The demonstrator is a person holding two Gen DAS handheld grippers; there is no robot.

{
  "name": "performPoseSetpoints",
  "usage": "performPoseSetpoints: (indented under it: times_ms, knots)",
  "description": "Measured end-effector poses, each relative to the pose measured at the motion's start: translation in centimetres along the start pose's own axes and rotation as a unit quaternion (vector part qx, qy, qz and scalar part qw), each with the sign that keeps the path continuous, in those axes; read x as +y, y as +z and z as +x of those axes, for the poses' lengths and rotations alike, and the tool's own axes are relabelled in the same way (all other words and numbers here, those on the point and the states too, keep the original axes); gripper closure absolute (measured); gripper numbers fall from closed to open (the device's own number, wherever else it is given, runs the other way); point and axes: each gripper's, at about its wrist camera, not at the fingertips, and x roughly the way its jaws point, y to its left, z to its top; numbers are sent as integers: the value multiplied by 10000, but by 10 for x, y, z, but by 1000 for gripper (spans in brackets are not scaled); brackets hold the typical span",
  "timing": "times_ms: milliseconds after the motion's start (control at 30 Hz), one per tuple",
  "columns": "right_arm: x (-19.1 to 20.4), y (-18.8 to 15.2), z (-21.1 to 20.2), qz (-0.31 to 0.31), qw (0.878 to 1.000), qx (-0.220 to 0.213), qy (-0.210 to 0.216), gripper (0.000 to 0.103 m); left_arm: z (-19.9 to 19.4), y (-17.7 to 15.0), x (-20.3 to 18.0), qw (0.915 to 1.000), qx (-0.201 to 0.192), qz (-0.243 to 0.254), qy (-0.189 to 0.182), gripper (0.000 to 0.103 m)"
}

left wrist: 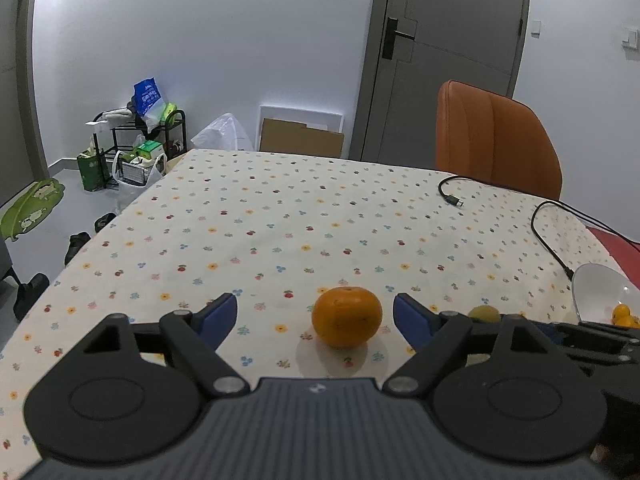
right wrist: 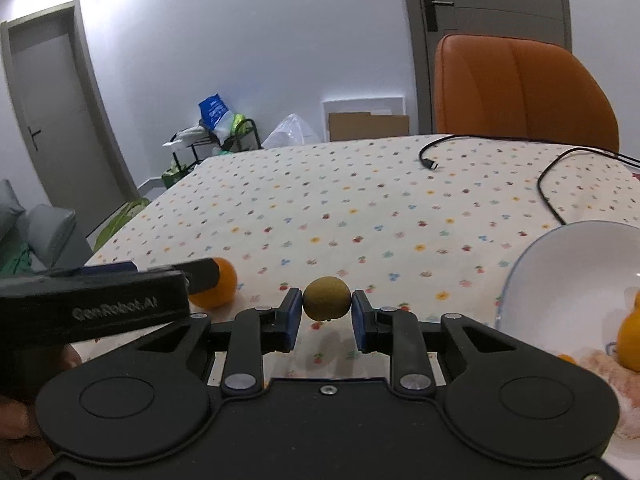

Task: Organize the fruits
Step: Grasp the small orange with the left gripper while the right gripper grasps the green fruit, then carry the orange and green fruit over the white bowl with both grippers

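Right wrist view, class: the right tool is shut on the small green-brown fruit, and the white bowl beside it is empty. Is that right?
Not quite. The right tool is indeed shut on the small green-brown fruit, but the white bowl is not empty: the right wrist view shows orange fruit already lying inside it.

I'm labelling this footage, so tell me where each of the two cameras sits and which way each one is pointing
Left wrist: on the left gripper, looking forward across the table at the orange between its wide-open fingers; own fingers show.
Right wrist: on the right gripper, facing the same way, fingers closed against the green fruit; the left gripper and a hand show at left.
Shared: orange, green fruit, white bowl, orange chair.
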Motion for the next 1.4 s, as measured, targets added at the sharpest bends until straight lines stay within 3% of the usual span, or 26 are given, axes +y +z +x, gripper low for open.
performPoseSetpoints:
  times_ms: [67,267,333,400,1000,1400]
  knots:
    - [-3,1,-3,26,10000,-53,-23,78,5,-1,-4,10000,43,8,10,19]
    - [-5,4,-8,86,9999,-140,-9,78,19,-4,-10,9997,235,-87,56,38]
    - [-7,5,-9,108,9998,-151,-3,78,23,-6,-11,9995,309,-69,54,53]
    - [-9,5,-11,146,9998,-166,-2,78,22,-8,-13,9995,303,-55,69,61]
    - [-6,15,-43,143,9977,-657,126,78,-20,-3,-21,9994,-41,61,347,62]
    - [-28,24,-72,380,9953,-888,95,78,-51,7,-36,9993,-295,127,178,62]
